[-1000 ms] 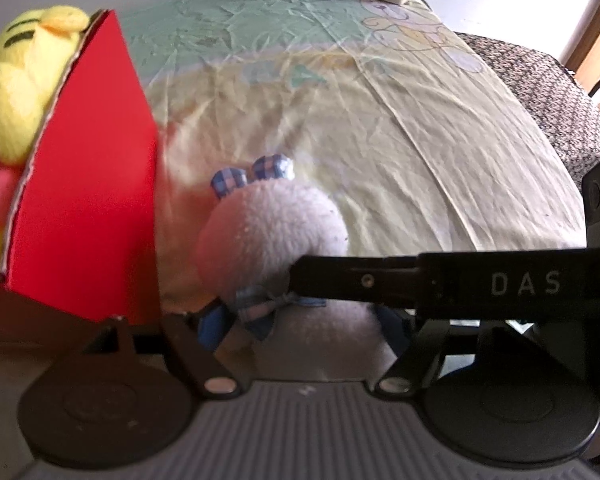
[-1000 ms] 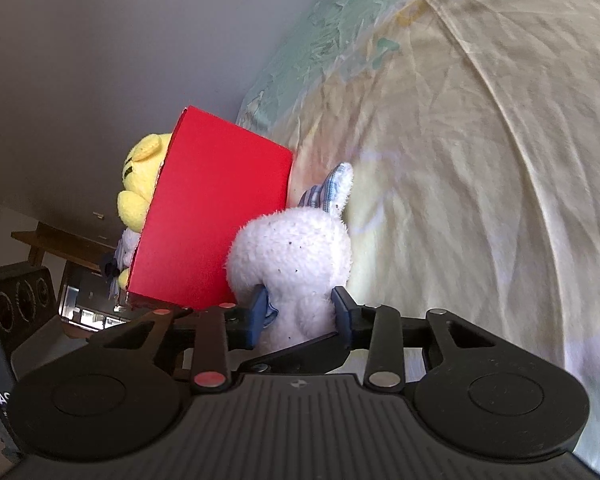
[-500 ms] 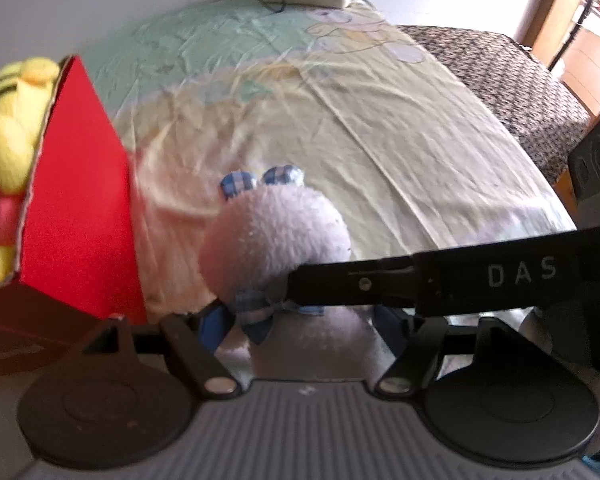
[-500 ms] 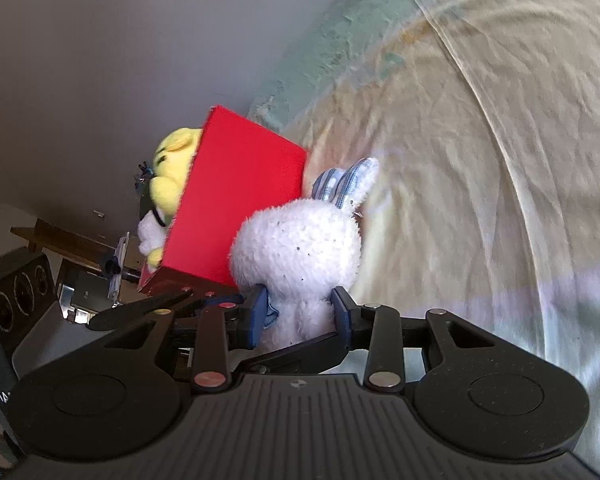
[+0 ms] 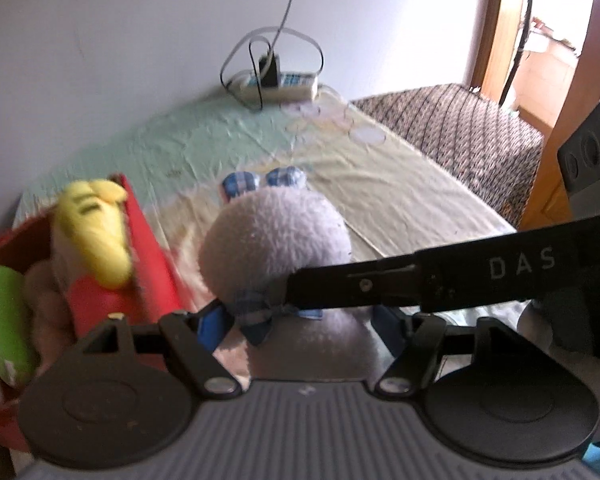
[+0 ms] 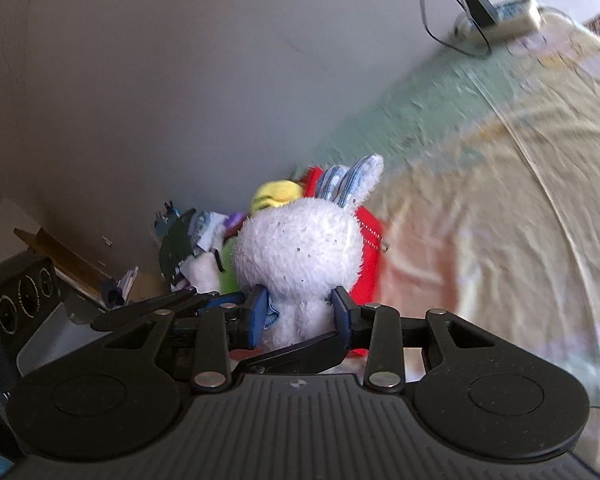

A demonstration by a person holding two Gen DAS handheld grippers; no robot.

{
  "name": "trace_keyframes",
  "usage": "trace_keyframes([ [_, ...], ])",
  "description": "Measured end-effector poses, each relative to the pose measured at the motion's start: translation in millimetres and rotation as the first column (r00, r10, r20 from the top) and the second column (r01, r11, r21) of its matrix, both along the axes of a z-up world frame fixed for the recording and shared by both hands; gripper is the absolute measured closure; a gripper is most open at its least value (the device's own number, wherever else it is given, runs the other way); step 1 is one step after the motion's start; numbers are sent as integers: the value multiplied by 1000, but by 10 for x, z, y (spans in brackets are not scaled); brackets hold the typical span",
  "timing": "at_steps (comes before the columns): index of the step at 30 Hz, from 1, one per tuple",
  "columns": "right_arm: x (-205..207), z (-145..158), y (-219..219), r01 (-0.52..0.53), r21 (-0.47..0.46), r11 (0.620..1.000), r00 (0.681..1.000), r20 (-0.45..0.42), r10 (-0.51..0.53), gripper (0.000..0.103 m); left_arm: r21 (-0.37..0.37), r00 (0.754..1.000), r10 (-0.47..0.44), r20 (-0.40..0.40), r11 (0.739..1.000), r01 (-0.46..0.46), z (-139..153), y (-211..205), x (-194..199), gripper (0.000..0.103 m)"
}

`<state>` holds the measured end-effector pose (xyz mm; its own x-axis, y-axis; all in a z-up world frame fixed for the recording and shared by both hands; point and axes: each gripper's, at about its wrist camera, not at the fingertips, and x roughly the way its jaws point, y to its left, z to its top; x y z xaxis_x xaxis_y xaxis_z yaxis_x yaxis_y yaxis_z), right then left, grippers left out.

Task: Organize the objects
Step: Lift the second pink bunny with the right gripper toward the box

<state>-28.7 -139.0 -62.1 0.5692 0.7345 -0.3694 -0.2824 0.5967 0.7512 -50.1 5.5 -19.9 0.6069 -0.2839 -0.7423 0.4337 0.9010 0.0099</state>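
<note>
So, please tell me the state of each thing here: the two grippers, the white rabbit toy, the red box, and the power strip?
right gripper: shut on the white rabbit toy
left gripper: open, one finger on each side of the rabbit's body
white rabbit toy: upright, held, checked ears up
red box: open, several plush toys inside
yellow plush: in the box, sticking out above its rim
power strip: one black plug inserted

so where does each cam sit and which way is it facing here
Left wrist: on the left gripper, facing the wall and power strip; its fingers flank the white plush bunny, right gripper's finger crossing.
Right wrist: on the right gripper, facing the red box; its fingers clamp the bunny.
Shared: bunny, box, yellow plush, strip.
</note>
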Motion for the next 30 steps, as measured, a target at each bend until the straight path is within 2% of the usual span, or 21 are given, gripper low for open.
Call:
trace_keyframes([
  [6, -113, 219, 358, 29, -12, 1000, 997, 77, -28, 65, -38, 997, -14, 76, 999, 17, 206, 416, -158, 31],
  [13, -159, 341, 810, 34, -29, 999, 989, 144, -29, 65, -85, 994, 1, 111, 996, 8, 310, 878, -226, 31],
  [24, -124, 405, 1284, 6, -51, 999, 986, 165, 2, 65, -101, 990, 28, 137, 995, -14, 369, 1444, -334, 31],
  [30, -26, 395, 1518, -24, -61, 998, 983, 178, 35, 65, -114, 988, 73, 137, 992, -57, 360, 1724, -341, 31],
])
